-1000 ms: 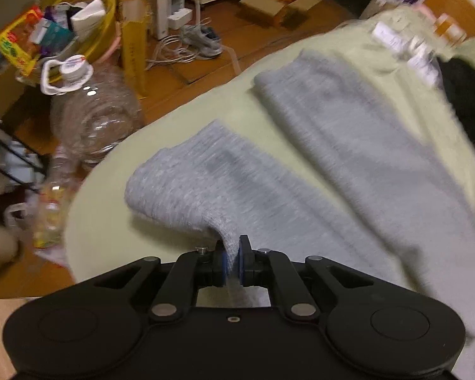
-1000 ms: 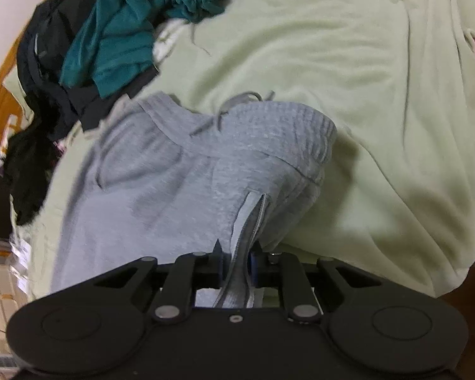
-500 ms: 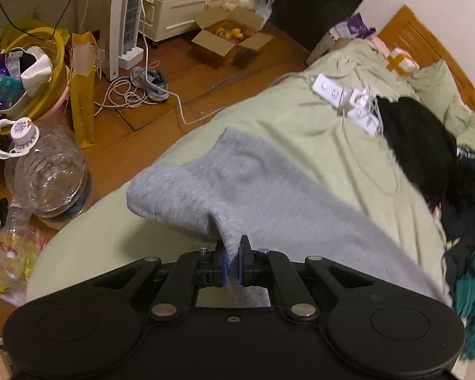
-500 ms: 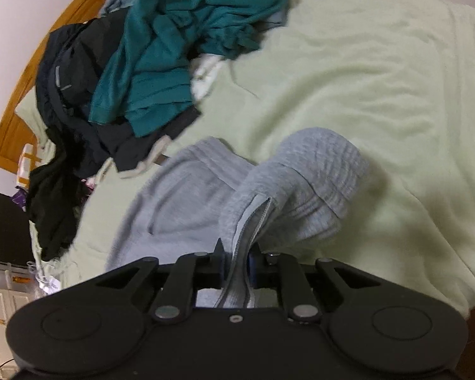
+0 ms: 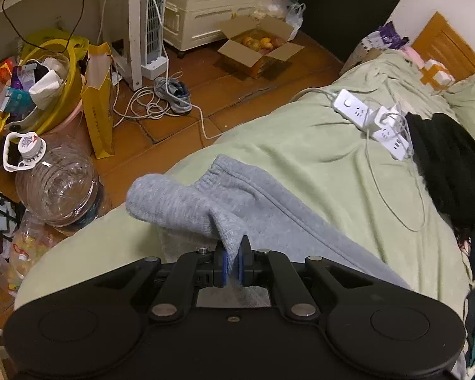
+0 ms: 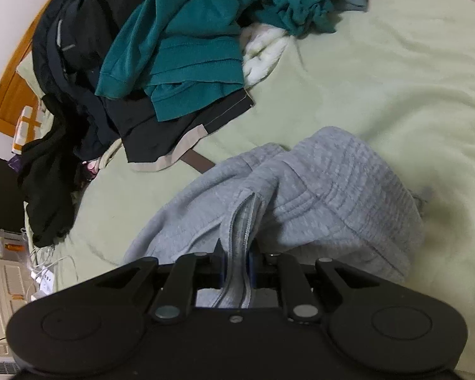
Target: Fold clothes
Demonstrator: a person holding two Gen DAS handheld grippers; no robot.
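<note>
Underneath both tongs spreads a pale green bed cover (image 5: 316, 158). Left tongs (image 5: 232, 264) pinch a cuff of the grey sweatpants (image 5: 269, 209); right tongs (image 6: 236, 267) clamp their waistband edge. Ahead of the right tongs lies a teal-and-black clothes heap (image 6: 174, 47); left of the left tongs, a cluttered wooden floor (image 5: 180, 126).

A lived-in home bedroom is showing here: a bed (image 5: 316, 145) under a green blanket is taking up most of the view, loose clothes (image 6: 174, 47) are piling on it, and a shoe (image 5: 174, 93), a cardboard box (image 5: 259, 50) and drawers (image 5: 212, 9) are crowding the wooden floor (image 5: 237, 88).
</note>
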